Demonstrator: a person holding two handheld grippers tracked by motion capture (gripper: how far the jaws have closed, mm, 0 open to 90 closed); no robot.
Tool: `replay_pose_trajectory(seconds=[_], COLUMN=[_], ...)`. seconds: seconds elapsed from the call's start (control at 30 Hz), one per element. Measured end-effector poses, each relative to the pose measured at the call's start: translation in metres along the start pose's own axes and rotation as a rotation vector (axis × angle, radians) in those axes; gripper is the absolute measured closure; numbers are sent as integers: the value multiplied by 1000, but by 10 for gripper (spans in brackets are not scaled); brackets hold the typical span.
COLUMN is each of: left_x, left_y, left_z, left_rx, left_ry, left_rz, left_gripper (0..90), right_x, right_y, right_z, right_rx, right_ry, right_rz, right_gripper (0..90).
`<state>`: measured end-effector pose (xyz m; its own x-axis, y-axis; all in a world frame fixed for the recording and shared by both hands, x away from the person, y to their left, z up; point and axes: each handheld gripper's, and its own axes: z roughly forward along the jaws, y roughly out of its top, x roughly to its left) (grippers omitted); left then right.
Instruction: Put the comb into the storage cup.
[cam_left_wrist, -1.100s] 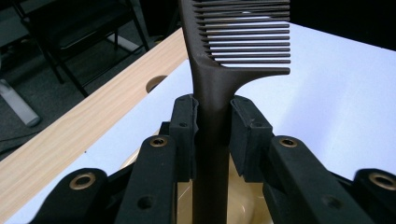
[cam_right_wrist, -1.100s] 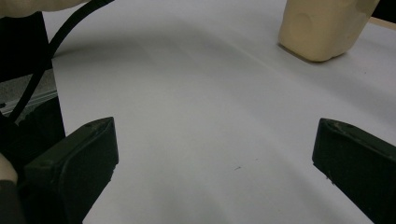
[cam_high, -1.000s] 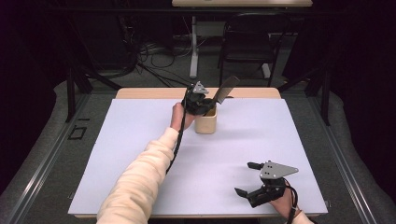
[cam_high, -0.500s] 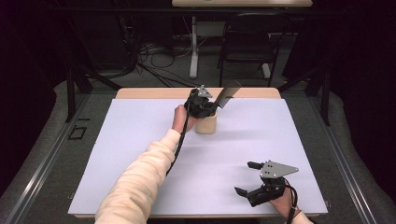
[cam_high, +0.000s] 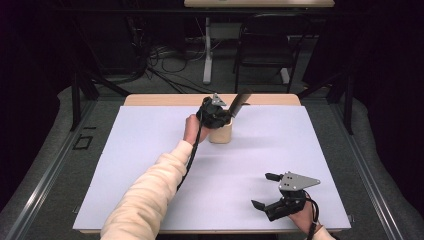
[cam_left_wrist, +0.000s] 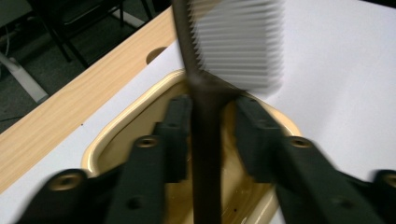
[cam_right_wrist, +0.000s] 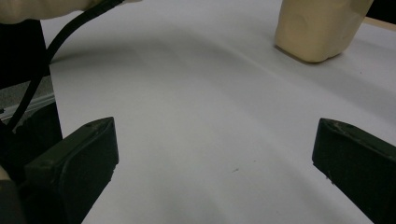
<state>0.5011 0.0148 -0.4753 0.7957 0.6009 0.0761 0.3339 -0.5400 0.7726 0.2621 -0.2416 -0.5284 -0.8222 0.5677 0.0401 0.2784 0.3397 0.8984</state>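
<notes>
A beige cup (cam_high: 220, 134) stands at the far middle of the white sheet. A dark comb (cam_high: 240, 102) leans out of the cup to the upper right. My left gripper (cam_high: 216, 116) hangs over the cup, pointing down into it. In the left gripper view the comb handle (cam_left_wrist: 205, 158) runs between the gripper's (cam_left_wrist: 210, 135) pads, inside the cup rim (cam_left_wrist: 116, 140). The jaws have just been opening: the left pad touches the handle and a gap shows at the right pad. My right gripper (cam_high: 261, 190) rests at the front right, open (cam_right_wrist: 212, 154), with nothing between its jaws.
The white sheet (cam_high: 150, 150) covers a wooden table whose bare edge (cam_high: 165, 100) shows at the far side. A cream sleeve (cam_high: 150, 195) and the left gripper's cable cross the sheet's left middle. A chair (cam_high: 265, 45) and floor cables lie beyond the table.
The comb leans slightly lower out of the cup than a second ago. Both hands have kept their places.
</notes>
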Motion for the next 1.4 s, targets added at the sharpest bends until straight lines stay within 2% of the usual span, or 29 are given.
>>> replay_pose_trajectory(seconds=[0.03,0.1,0.23,0.3,0.43,0.5,0.7,0.97,1.07,1.3,1.4], left_x=[0,-1,-6,-6,-7,-7,-8,-8,-7,-8,-10], left_y=[1,1,2,3,6,8,9,1,-2,-11,-16], left_z=[-2,-8,-16,-20,-33,-39,-56,-81,-85,-89,-92], left_rx=[-12,-47,-55,-58,-73,-58,-32,-15,-7,24,18], left_ry=[-1,-8,12,9,13,12,22,40,39,30,32], left_rz=[10,-14,-12,-12,-17,-4,-13,-2,-12,5,-2], left_gripper=[570,497,332,247,159,151,60,10,7,4,3], right_x=[0,-1,1,0,1,1,0,1,1,1,1], right_y=[0,0,0,0,0,0,0,0,0,0,0], right_z=[0,1,0,1,1,1,1,2,2,2,2], right_rx=[1,7,5,12,10,11,1,15,15,15,16], right_ry=[-3,-3,-3,-4,-2,-1,-3,-2,-3,-1,-1], right_rz=[-3,4,-3,-3,-6,-2,6,4,1,6,4], right_gripper=[0,0,0,0,0,0,0,0,0,0,0])
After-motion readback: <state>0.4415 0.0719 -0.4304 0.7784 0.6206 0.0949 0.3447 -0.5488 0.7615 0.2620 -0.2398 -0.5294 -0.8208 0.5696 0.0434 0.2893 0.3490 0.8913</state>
